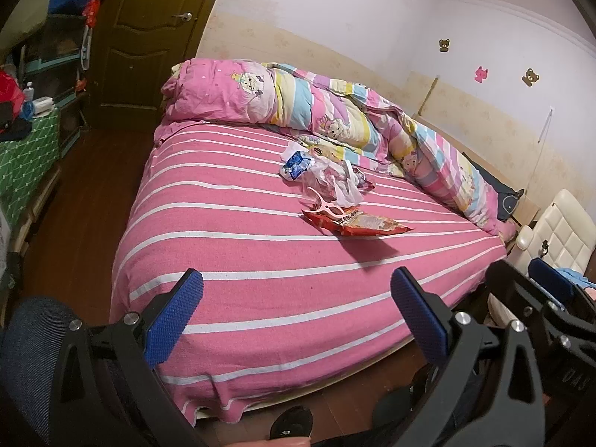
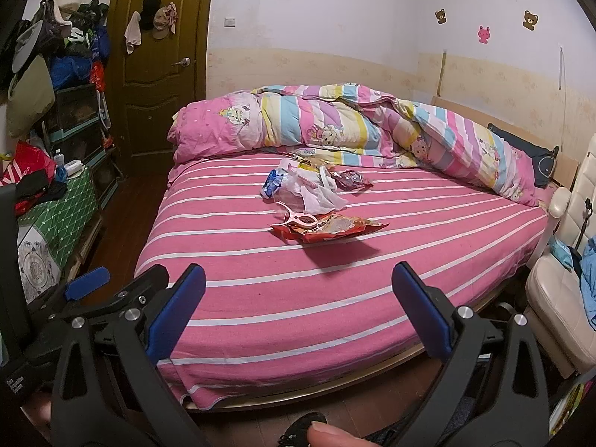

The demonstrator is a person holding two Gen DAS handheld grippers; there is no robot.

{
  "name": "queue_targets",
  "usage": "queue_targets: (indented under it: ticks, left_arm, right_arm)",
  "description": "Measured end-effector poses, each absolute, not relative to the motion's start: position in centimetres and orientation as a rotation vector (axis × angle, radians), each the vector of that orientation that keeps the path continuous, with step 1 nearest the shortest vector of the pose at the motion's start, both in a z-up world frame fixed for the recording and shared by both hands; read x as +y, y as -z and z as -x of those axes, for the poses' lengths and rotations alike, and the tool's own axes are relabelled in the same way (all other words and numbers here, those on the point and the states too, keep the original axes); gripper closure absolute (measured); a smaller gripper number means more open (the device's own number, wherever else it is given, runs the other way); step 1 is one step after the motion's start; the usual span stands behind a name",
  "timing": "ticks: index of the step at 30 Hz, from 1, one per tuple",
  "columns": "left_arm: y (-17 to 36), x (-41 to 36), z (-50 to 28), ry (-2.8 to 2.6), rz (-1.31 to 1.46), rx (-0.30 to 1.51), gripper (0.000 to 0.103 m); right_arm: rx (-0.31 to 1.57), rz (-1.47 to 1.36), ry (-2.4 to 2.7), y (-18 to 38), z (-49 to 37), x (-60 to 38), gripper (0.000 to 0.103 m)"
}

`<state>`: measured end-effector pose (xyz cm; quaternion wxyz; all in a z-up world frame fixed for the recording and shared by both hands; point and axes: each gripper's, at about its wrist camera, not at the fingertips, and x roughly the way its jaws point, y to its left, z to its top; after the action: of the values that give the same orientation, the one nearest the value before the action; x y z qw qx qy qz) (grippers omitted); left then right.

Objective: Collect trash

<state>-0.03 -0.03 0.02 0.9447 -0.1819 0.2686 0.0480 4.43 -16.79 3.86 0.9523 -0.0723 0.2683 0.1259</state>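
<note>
- Left wrist view: the left hand-held gripper (image 1: 296,303) hangs over the foot of the bed (image 1: 260,298), its two blue pads wide apart with nothing between them.
- One trash pile (image 1: 324,177) lies mid-bed, well apart from the gripper: one red snack bag (image 1: 357,223), one clear plastic bag (image 1: 335,182), one blue-and-white wrapper (image 1: 296,162), one pink clip (image 1: 326,206) touching the red bag.
- One rolled quilt (image 1: 335,111) lies along the far side.
- Three bear stickers (image 1: 482,73) mark the wall.
- Right wrist view: the right hand-held gripper (image 2: 298,298) also stands spread apart and empty.
- The same pile (image 2: 316,193) shows one more item, one dark red wrapper (image 2: 352,179).
- One cream chair (image 2: 558,279) stands beside the bed.
</note>
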Motion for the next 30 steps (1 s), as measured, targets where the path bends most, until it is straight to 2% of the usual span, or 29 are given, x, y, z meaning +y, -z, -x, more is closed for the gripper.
queue_targets:
  ticks: [30]
  left_arm:
    - [-0.06, 0.05, 0.08, -0.088, 0.391, 0.536, 0.005]
  right_arm:
    - [0.542, 0.161, -0.250, -3.66, -4.43, -16.50, 0.004]
